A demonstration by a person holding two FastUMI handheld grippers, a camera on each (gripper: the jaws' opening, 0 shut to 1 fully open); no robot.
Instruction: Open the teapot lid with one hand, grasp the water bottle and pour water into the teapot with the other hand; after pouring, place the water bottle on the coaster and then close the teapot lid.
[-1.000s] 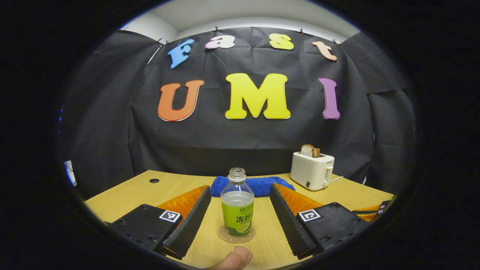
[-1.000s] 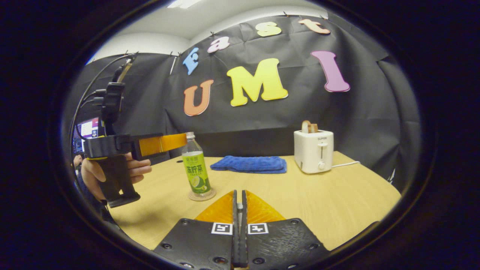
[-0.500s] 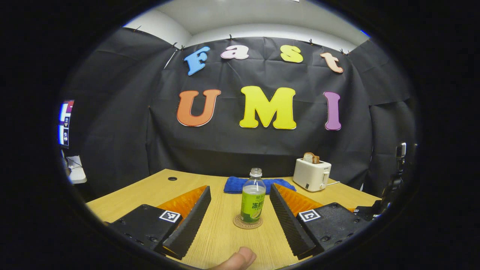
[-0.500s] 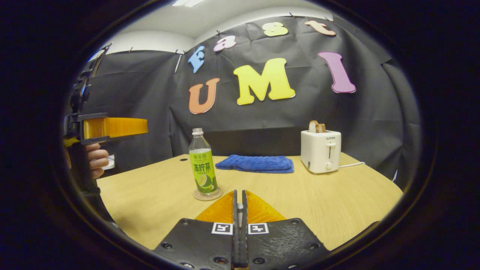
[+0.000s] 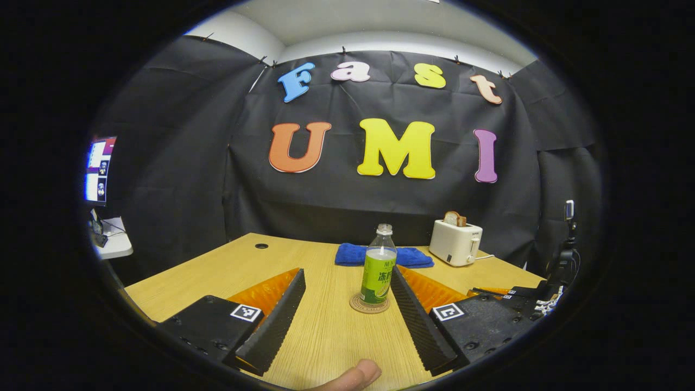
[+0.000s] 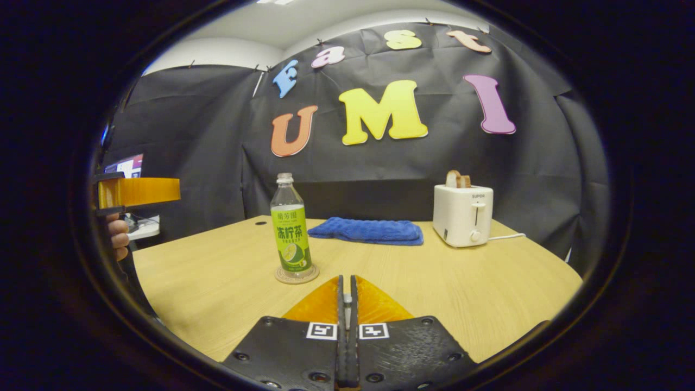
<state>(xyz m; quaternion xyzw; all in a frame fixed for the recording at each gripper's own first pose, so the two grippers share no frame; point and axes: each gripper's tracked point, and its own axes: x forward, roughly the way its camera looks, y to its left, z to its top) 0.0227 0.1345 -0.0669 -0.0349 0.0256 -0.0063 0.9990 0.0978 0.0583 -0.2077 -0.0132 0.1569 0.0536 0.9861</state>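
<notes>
An uncapped water bottle (image 5: 378,271) with a green label stands upright on a round coaster (image 5: 369,304) on the wooden table (image 5: 326,336). My left gripper (image 5: 347,271) is open and empty, held back from the bottle, which stands farther off near its right finger. A thumb tip (image 5: 353,377) shows at the bottom edge. In the right gripper view the bottle (image 6: 291,231) and coaster (image 6: 296,274) stand left of centre. My right gripper (image 6: 346,278) is shut on nothing, low over the table. The left gripper (image 6: 138,191) and the hand (image 6: 117,239) holding it sit at the far left.
A white toaster (image 6: 462,215) with bread in it stands at the back right, its cord trailing right. A folded blue cloth (image 6: 366,231) lies behind the bottle. A monitor (image 5: 99,168) glows beyond the table's left edge. The right gripper's body (image 5: 516,296) shows at the right rim.
My open left gripper has pulled back and away from the bottle, which stays upright on the coaster. The right gripper has stayed shut and nearly still.
</notes>
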